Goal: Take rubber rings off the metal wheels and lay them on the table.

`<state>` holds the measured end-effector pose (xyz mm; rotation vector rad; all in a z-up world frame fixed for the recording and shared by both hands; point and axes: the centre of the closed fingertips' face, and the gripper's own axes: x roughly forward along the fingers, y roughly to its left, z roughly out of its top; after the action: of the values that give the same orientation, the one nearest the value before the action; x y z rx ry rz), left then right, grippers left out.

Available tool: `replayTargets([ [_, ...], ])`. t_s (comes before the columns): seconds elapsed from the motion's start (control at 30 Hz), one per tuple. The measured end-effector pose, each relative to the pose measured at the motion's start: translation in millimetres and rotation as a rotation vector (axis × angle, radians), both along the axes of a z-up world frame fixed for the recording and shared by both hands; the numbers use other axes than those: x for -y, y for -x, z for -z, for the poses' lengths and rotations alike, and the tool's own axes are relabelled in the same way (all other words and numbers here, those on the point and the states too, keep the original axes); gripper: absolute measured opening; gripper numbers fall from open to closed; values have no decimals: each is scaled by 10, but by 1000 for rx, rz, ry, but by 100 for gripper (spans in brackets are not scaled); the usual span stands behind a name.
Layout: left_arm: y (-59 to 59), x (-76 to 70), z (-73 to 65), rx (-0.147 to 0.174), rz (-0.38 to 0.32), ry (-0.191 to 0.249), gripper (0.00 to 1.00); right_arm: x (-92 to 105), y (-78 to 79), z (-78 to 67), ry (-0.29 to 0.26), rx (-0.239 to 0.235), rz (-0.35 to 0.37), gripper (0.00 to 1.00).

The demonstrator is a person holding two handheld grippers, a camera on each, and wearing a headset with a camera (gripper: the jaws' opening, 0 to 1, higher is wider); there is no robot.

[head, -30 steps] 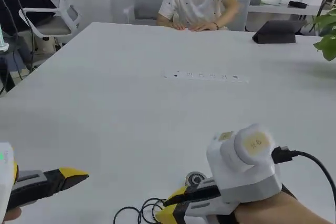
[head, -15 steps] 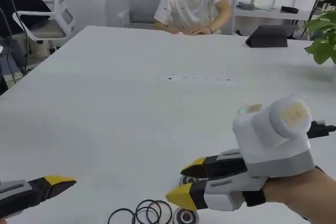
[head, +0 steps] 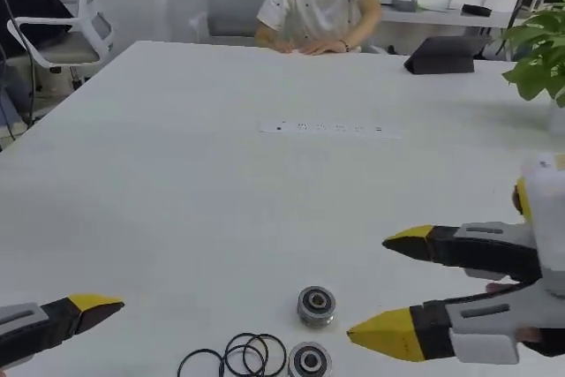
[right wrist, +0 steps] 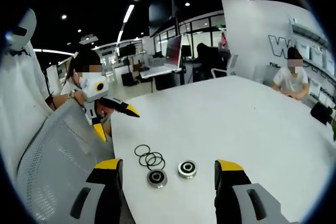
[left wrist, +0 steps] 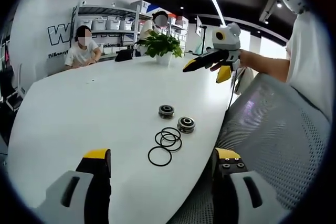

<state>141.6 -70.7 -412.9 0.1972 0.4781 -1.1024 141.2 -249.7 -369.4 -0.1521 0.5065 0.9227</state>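
Having lifted away, the right gripper stands at 3 o'clock of the metal wheels, fingers spread empty like the left gripper's, with the rubber rings on the desk at 9 o'clock, indicating a completed release.

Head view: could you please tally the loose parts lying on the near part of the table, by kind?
Metal wheels: 2
Rubber rings: 4, three overlapping in a cluster and one lying apart
Total: 6
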Motion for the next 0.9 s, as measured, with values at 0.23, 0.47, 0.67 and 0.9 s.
replayTargets([
  [0.23,-5,1,-6,0,-4,5,78,305,157,118,-23,-4,60,81],
  [0.47,9,27,0,-19,-16,24,84,512,308,369,-29,-55,138,89],
  [0.67,37,18,38,-29,-15,13,87,601,418,564,-25,-106,184,92],
  [0.9,99,69,-29,-69,-15,71,99,703,471,661,-11,-138,241,99],
])
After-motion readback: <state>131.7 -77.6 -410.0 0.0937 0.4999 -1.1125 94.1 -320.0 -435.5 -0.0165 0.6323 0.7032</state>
